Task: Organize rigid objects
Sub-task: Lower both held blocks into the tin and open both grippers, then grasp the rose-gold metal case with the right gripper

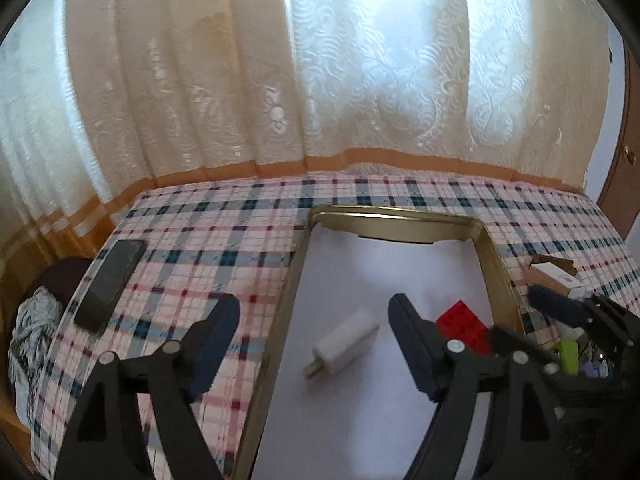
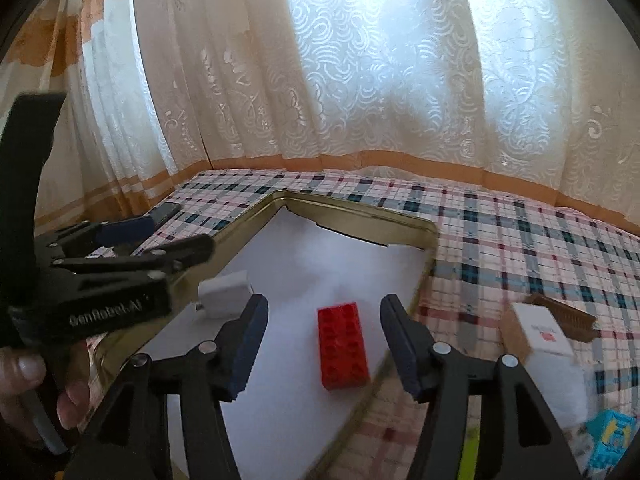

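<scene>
A gold-rimmed tray point(image 1: 394, 216) with a white floor lies on the plaid cloth; it also shows in the right wrist view point(image 2: 352, 210). In it lie a white charger plug point(image 1: 346, 342) point(image 2: 224, 290) and a red toy brick point(image 1: 464, 324) point(image 2: 342, 346). My left gripper point(image 1: 316, 344) is open and empty above the plug. My right gripper point(image 2: 324, 344) is open and empty, with the red brick lying between its fingers below. The right gripper also shows in the left wrist view point(image 1: 528, 320), and the left one in the right wrist view point(image 2: 156, 240).
A black phone point(image 1: 110, 284) lies at the table's left edge. A small white and brown box point(image 2: 538, 330) point(image 1: 552, 278) sits right of the tray. A blue and yellow item point(image 2: 610, 438) and a lime-green piece point(image 1: 568, 356) lie nearby. Lace curtains hang behind the table.
</scene>
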A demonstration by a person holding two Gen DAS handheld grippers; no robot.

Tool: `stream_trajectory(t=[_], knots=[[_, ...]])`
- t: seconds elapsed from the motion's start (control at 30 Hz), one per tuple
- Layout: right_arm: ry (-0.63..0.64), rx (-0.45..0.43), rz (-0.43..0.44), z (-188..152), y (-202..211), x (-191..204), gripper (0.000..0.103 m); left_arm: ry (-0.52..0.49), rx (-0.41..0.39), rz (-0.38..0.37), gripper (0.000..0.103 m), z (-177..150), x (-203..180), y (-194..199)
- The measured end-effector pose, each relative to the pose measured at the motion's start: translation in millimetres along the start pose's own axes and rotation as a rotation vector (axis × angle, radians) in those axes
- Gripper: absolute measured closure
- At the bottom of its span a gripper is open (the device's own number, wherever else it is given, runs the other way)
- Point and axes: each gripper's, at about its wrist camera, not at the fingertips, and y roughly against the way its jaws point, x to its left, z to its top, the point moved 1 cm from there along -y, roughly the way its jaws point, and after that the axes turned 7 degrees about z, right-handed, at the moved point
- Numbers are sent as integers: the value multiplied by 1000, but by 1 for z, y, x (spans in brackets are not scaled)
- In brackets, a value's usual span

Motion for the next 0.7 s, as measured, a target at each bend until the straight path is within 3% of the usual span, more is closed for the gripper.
stream_trajectory(t=[0.07, 0.17, 0.2, 0.47, 0.57, 0.7], knots=[[-3, -8, 14, -7, 18, -6, 42, 19, -42, -1, 23, -10, 3, 17], [-3, -31, -3, -22, 52, -20, 41, 40, -113, -5, 4, -30, 1, 46], [-6, -39, -7, -27, 63, -24, 41, 44, -136, -20, 1, -37, -2, 56], [-52, -119, -203, -98, 155, -71, 29, -4, -223, -169, 1, -86, -63, 107], [-58, -108, -262, -123, 168, -83, 29, -39, -215, -224, 0, -99, -89, 111], [-56, -62, -260, -141, 166, -92, 28, -92, -190, -249, 1, -110, -116, 109]])
